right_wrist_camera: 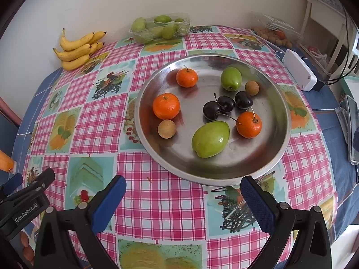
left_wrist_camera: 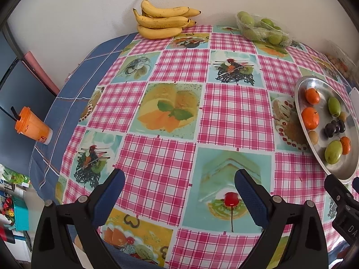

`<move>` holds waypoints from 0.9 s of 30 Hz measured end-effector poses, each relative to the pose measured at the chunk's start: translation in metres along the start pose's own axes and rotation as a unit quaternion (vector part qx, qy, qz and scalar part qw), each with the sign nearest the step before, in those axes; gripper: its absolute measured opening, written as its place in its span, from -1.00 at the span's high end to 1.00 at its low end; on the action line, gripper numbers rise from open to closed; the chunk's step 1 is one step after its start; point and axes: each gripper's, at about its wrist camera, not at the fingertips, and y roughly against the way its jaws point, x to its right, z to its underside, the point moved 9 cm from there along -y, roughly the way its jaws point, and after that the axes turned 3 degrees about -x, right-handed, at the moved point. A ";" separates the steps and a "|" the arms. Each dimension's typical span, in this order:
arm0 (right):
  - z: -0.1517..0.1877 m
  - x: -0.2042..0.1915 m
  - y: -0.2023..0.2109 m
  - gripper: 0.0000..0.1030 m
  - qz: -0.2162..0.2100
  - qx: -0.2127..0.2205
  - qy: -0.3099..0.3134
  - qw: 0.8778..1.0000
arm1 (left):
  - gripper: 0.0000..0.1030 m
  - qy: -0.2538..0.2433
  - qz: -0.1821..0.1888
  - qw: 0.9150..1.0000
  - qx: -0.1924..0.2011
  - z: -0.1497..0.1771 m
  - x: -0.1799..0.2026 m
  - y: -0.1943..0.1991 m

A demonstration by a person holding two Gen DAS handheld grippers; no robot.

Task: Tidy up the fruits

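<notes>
A round metal plate [right_wrist_camera: 264, 157] sits on the checked tablecloth and holds three tangerines [right_wrist_camera: 166, 106], two green fruits [right_wrist_camera: 210, 139], dark cherries [right_wrist_camera: 225, 105] and two small brown fruits [right_wrist_camera: 166, 129]. My right gripper [right_wrist_camera: 182, 191] hovers open just in front of the plate's near rim, holding nothing. My left gripper [left_wrist_camera: 179, 187] is open over bare tablecloth, with the plate [left_wrist_camera: 301, 85] to its right. A bunch of bananas [left_wrist_camera: 162, 21] and a wrapped tray of green fruits [left_wrist_camera: 262, 28] lie at the far edge by the wall.
An orange cup with a straw [left_wrist_camera: 33, 126] stands at the table's left edge. A white box [right_wrist_camera: 299, 70] with a cable, a clear pack of small brown fruits [right_wrist_camera: 272, 32] and a phone-like object [right_wrist_camera: 351, 130] lie on the right. The wall borders the table's far side.
</notes>
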 end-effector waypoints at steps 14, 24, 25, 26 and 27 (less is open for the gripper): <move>0.001 -0.001 -0.003 -1.00 0.000 -0.006 -0.001 1.000 | -0.91 -0.003 0.000 1.000 -0.002 0.000 0.001 -0.001; 0.002 -0.002 -0.005 -1.00 0.002 -0.009 0.001 1.000 | -0.91 -0.005 -0.001 1.000 -0.002 0.001 0.001 -0.002; 0.002 -0.002 -0.005 -1.00 0.002 -0.009 0.001 1.000 | -0.91 -0.005 -0.001 1.000 -0.002 0.001 0.001 -0.001; 0.002 -0.001 -0.005 -1.00 0.002 -0.009 0.001 1.000 | -0.91 -0.005 -0.002 1.000 -0.002 0.001 0.001 -0.001; 0.002 -0.001 -0.005 -1.00 0.002 -0.008 0.000 1.000 | -0.91 -0.005 -0.003 1.000 -0.002 0.000 0.001 -0.001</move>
